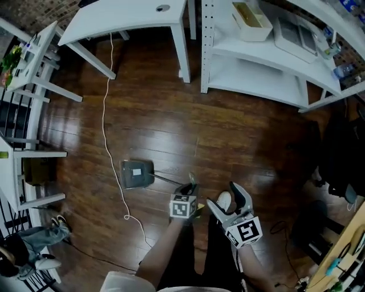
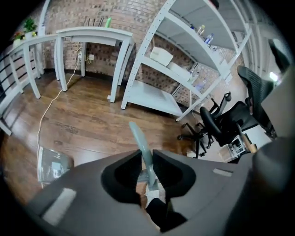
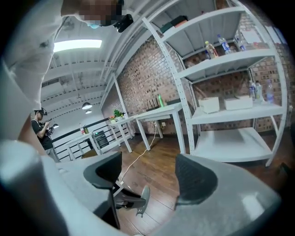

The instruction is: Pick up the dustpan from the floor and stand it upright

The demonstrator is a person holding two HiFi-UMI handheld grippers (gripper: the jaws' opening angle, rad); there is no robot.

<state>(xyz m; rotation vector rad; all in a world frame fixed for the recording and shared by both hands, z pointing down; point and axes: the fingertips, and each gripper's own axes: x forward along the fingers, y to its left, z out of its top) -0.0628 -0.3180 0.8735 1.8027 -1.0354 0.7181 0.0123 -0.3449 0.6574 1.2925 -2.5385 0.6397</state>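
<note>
The dustpan has a grey pan (image 1: 137,174) and a long thin handle (image 1: 168,180) that runs right to my left gripper (image 1: 188,191). In the left gripper view the pale grey-green handle (image 2: 140,147) stands between the jaws, which are shut on it, and the pan (image 2: 51,165) shows low at the left. Whether the pan touches the wood floor I cannot tell. My right gripper (image 1: 225,199) is just right of the left one. Its jaws stand apart with nothing between them (image 3: 150,173); below them the handle's tip (image 3: 143,199) sticks out of the left gripper.
A white cable (image 1: 105,114) trails over the floor left of the pan. A white desk (image 1: 125,17) and white shelving (image 1: 268,63) stand at the back. Black office chairs (image 2: 221,124) are at the right. Another person's legs and shoes (image 1: 40,251) are at the lower left.
</note>
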